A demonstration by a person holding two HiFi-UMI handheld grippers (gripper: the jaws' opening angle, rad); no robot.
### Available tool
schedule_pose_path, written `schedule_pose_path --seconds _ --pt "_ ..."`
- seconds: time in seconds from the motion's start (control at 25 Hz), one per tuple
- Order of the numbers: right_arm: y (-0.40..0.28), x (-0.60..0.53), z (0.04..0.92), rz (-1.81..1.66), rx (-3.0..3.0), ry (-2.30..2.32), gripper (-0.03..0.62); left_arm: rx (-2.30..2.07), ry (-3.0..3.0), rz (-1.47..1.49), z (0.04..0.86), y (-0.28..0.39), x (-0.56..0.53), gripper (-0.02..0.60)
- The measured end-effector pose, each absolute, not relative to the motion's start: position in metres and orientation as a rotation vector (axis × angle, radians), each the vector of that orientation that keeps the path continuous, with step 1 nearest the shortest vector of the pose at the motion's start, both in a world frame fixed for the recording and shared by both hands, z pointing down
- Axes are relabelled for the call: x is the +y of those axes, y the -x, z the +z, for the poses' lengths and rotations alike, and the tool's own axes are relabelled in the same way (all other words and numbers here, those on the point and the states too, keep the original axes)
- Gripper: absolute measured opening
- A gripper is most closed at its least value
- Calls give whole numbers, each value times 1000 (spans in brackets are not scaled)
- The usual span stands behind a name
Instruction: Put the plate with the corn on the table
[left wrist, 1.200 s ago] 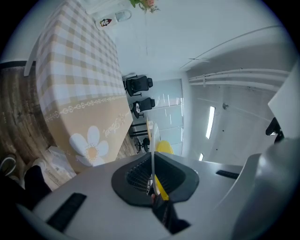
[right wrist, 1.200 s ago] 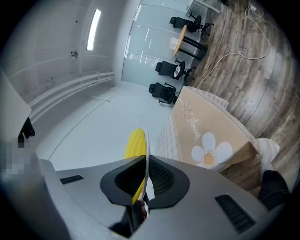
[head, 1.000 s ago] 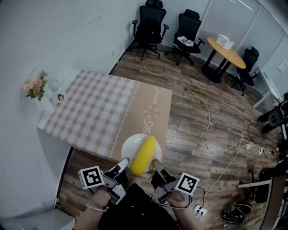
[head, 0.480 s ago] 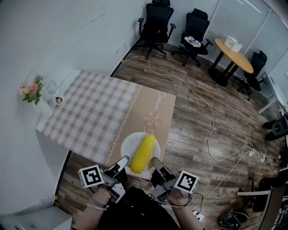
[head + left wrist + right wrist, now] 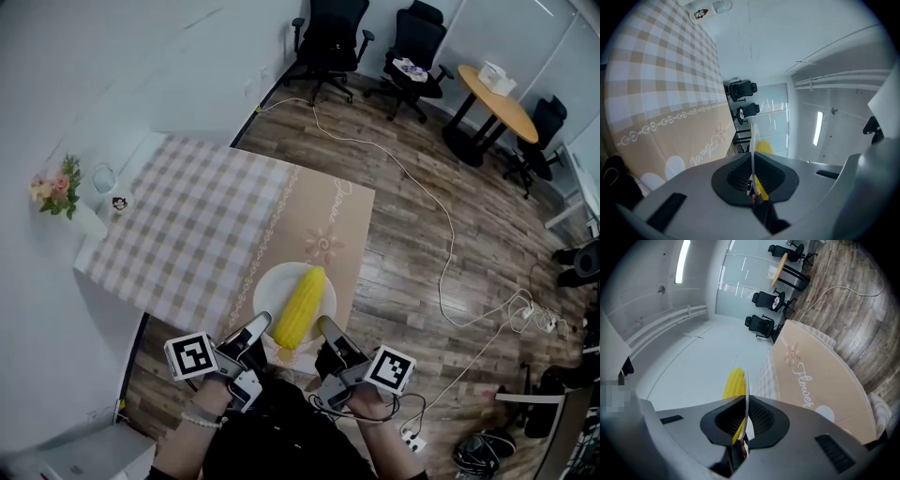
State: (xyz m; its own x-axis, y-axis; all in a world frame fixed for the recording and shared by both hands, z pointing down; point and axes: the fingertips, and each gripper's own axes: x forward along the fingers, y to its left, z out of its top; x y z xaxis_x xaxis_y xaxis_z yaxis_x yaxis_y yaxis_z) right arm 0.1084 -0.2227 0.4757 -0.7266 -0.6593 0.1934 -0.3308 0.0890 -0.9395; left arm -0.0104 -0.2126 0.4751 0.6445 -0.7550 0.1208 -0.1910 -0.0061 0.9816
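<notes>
Both grippers carry the plate with the corn in over the table's near edge.
In the last second the plate has come further over the beige cloth, so we judge set-down is close. The head view shows that position. Only the gripper views show the left gripper and right gripper each clamped on the thin rim.
</notes>
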Motion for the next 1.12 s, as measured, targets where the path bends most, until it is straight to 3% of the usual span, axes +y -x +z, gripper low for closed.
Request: schedule_pose_path --seconds 1.12 --pt "-95 -280 572 -1829 1959 1283 49 -750 -1524 -388 559 35 -290 20"
